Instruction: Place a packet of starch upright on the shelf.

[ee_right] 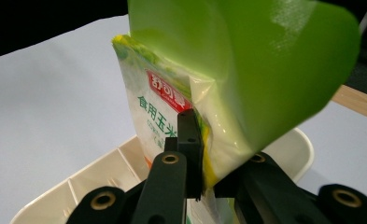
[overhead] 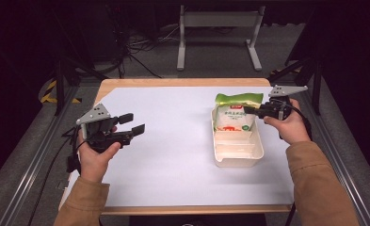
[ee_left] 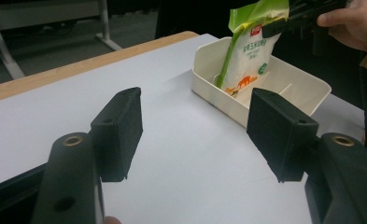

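- Pouch (overhead: 234, 117): a white bag with a green top and red-and-green print, standing upright with its lower end inside the far compartment of the cream tray (overhead: 238, 159). In the left gripper view the pouch (ee_left: 249, 51) hangs from above with its bottom edge down near the tray floor, beside a divider.
- My right gripper (overhead: 253, 111) is clamped on the pouch close to its green top. In the right gripper view the jaws are pressed together on the film, and the green flap (ee_right: 246, 70) folds over above them.
- Judging by this, I am lowering the pouch into the tray, and the release is not yet done.
- Tray: it sits on the white sheet (overhead: 173, 150) at the right half of the table (overhead: 182, 82), long side running away from me, and the near compartments look bare.
- My left gripper (overhead: 132, 125) is held above the sheet, well apart from the tray, jaws apart with nothing between them.
- Risks as I read them:
  - The grip is high on soft film, so the bag could swing or fold as I lower it and catch on the divider or the tray's rim.
  - If I let go while the pouch stands upright, it may tip over the far wall and land on the table.
  - Pressing down against the rim could slide or tilt the light tray, since the left gripper is not steadying it.
  - The thin flap could slip out of the jaws.
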Tool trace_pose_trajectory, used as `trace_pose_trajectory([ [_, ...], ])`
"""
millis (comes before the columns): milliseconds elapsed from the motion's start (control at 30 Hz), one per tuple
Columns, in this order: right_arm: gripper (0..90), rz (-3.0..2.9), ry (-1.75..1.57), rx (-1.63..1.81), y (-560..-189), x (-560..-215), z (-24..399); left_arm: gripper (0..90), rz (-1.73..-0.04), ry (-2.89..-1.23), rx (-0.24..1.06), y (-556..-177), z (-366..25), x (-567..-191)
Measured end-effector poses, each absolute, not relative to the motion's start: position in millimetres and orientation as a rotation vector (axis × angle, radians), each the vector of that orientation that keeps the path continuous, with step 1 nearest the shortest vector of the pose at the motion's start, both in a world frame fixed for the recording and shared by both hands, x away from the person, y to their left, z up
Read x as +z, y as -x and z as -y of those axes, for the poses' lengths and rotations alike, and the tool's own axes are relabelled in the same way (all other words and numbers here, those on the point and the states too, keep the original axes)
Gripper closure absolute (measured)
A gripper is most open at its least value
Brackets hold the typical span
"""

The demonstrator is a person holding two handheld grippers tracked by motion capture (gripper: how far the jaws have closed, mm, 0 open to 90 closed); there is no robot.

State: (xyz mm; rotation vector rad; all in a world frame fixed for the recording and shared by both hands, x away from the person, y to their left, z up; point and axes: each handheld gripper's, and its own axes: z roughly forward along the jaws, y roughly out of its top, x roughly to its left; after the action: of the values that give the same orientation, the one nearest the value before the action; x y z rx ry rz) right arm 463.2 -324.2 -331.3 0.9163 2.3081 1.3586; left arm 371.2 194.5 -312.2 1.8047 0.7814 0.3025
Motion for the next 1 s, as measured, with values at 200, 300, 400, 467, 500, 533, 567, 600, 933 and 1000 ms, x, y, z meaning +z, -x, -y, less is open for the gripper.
trace_pose_trajectory([
  [200, 84.5, -2.294, -0.939, 1.37, -461, -335, 327, 36.5, -0.788, -1.812, 0.3, -374, -194, -315],
  [300, 84.7, -2.283, -0.941, 1.366, -458, -336, 324, 36.2, -0.787, -1.816, 0.297, -375, -194, -316],
  [400, 84.3, -2.277, -0.938, 1.359, -456, -336, 323, 36.0, -0.789, -1.813, 0.295, -376, -193, -316],
  [467, 79.3, -2.27, -0.944, 1.349, -456, -335, 323, 35.8, -0.786, -1.816, 0.295, -377, -193, -317],
  [500, 75.4, -2.259, -0.953, 1.352, -455, -335, 323, 35.7, -0.787, -1.816, 0.294, -377, -193, -317],
  [533, 71.2, -2.248, -0.951, 1.353, -455, -335, 323, 35.6, -0.788, -1.814, 0.292, -377, -193, -317],
  [567, 66.9, -2.228, -0.961, 1.369, -455, -335, 324, 35.5, -0.788, -1.814, 0.292, -377, -193, -317],
  [600, 61.8, -2.211, -0.969, 1.384, -455, -334, 325, 35.5, -0.789, -1.817, 0.292, -377, -193, -318],
  [933, 29.5, -2.059, -1.001, 1.406, -440, -322, 337, 35.3, -0.8, -1.811, 0.303, -377, -197, -319],
  [1000, 29.0, -2.04, -0.993, 1.404, -433, -318, 340, 35.3, -0.799, -1.819, 0.335, -376, -198, -320],
])
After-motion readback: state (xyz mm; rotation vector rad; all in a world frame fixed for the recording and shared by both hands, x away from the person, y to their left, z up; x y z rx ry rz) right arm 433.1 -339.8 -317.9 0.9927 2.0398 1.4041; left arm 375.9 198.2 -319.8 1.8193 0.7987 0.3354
